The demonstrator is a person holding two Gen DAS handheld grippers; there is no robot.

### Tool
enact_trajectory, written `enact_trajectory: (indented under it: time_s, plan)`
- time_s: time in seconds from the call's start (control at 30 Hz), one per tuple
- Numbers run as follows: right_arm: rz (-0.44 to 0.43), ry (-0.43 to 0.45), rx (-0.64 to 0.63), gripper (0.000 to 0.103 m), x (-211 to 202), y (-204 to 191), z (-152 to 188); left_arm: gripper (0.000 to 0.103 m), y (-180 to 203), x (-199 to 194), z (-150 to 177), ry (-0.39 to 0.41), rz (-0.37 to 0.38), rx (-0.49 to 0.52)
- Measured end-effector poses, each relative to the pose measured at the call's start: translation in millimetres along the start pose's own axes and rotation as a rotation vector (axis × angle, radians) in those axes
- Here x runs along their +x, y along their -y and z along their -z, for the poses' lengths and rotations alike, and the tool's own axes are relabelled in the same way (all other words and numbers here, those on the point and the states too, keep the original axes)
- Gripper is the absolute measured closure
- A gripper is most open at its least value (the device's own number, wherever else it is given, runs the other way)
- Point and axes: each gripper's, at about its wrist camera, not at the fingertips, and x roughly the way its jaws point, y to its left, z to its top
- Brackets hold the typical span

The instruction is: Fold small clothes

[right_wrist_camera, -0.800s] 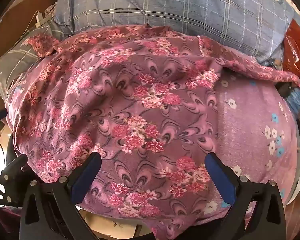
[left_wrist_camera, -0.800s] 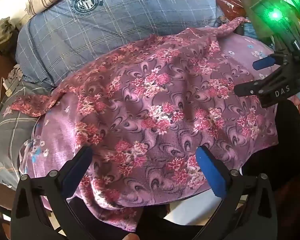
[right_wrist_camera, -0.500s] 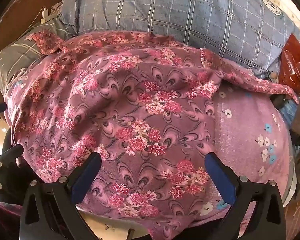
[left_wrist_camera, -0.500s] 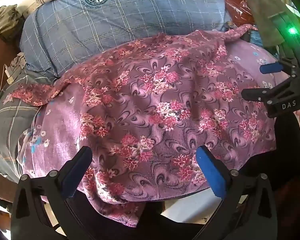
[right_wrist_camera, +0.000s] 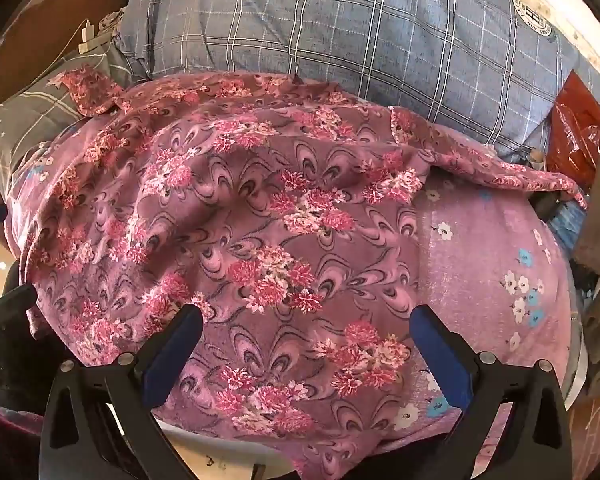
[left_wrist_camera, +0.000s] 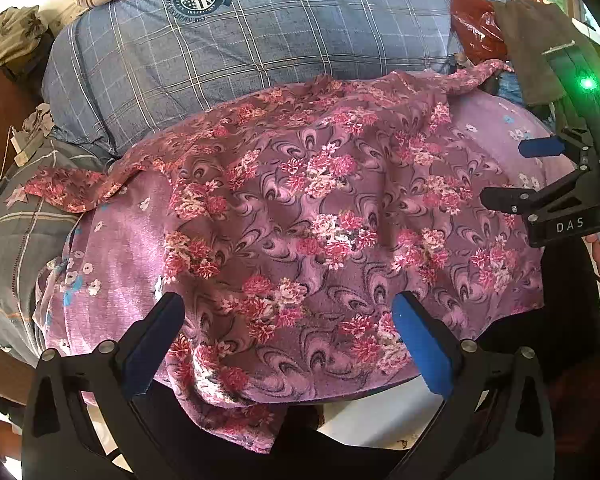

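A pale purple cloth with small white and blue flowers (left_wrist_camera: 112, 248) covers the supporting surface. Spread directly on it lies the mauve garment printed with pink flower clusters (left_wrist_camera: 320, 216), its hem hanging over the near edge. A blue-grey checked pillow (left_wrist_camera: 260, 40) lies along the far edge.

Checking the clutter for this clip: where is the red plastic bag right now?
The red plastic bag lies at the far right in both views, beyond the floral garment, against the blue checked pillow.
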Motion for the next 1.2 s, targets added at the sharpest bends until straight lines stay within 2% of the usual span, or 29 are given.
enact_trajectory:
  time_s: [0.27,0.43,0.57,0.67,0.77,0.97,1.2]
  plan:
    - [0.013,-0.005,0.011,0.000,-0.1,1.9,1.6,0.000,-1.8,1.8,-1.2,0.007,0.007,-0.001]
    - [0.086,0.052,0.020,0.000,-20.9,11.6,9.4,0.000,-10.2,5.8,-11.1,0.031,0.060,-0.013]
    - [0.136,0.089,0.130,0.000,-38.8,36.9,20.3,0.000,-15.6,13.9,-25.0,0.047,0.095,-0.026]
    - [0.136,0.073,0.213,0.000,-43.7,55.9,31.6,0.000,-16.4,23.7,-34.5,0.038,0.117,-0.024]
    - [0.169,0.029,0.228,0.000,-41.9,64.9,37.6,0.000,-13.8,35.3,-40.9,0.010,0.138,-0.024]
    - [0.205,0.025,0.143,0.000,-54.2,78.1,24.5,0.000,-8.7,43.8,-46.0,0.004,0.120,-0.015]
    - [0.329,0.053,-0.092,0.000,-101.8,103.2,-4.8,0.000,-17.8,55.2,-46.3,-0.023,0.119,-0.067]
